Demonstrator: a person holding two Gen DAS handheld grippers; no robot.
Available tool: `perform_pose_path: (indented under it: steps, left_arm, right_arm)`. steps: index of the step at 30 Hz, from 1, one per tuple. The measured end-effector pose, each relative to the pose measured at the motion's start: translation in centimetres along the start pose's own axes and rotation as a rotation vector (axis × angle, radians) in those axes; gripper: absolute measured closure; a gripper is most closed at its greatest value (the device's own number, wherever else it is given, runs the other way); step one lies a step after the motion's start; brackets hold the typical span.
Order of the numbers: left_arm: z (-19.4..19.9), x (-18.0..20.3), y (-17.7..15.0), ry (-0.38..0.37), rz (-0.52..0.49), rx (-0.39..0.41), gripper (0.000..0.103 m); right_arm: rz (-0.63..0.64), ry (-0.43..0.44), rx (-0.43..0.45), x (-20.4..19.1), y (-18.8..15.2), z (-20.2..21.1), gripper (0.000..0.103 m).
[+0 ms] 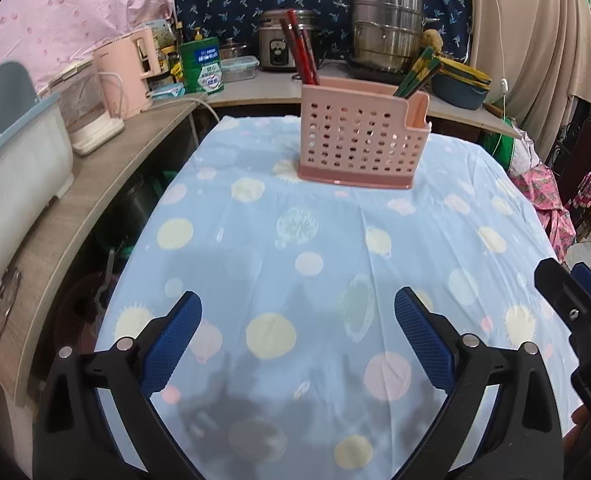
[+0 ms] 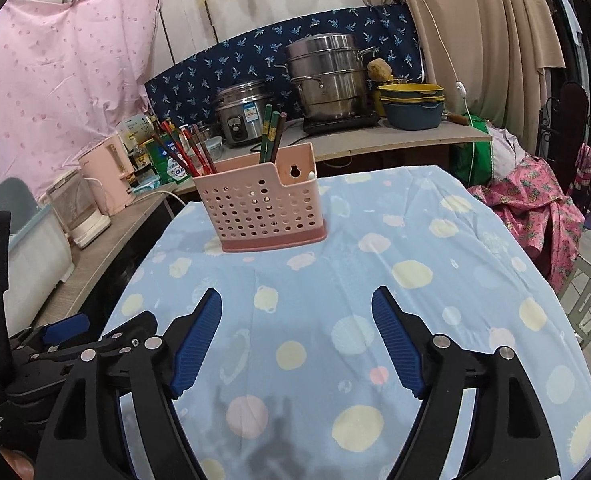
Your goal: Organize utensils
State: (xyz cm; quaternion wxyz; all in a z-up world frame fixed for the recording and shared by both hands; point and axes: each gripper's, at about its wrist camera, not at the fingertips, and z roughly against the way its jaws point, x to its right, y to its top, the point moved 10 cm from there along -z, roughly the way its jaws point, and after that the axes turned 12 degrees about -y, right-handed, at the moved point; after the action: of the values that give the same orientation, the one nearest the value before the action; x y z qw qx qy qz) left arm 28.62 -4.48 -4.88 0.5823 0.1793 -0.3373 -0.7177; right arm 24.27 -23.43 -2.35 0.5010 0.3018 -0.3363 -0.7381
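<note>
Pink perforated plastic caddy point(image 1: 359, 140) holds red chopsticks point(image 1: 301, 54), green chopsticks point(image 1: 417, 72).

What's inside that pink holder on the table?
The pink holder holds red chopsticks at one end and green chopsticks at the other. Their lower ends are mostly hidden behind its perforated wall.

A counter point(image 2: 475, 280) covered by a light blue cloth point(image 1: 315, 280) with pale yellow, pink and white dots carries the things. Toward its far end a pink perforated utensil caddy point(image 1: 359, 140) stands upright on the cloth, holding red chopsticks point(image 1: 301, 54) at its left end and green chopsticks point(image 1: 417, 74) at its right end. Soft shadows fall across the near part of the cloth.
</note>
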Motion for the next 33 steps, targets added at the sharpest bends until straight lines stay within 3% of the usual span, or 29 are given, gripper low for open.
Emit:
perform_pose_path:
  steps: [15,33]
  left_arm:
    - [1.5,-0.4,-4.5,0.03,-0.005,-0.044,0.009]
    - [1.2,-0.6,-4.0,0.085,-0.026,-0.033,0.007]
  right_arm:
    - [0.06,-0.047,-0.079,0.5,-5.1,1.4,0.027]
    - [0.035,-0.095,-0.046,2.2,-4.6,1.4,0.016]
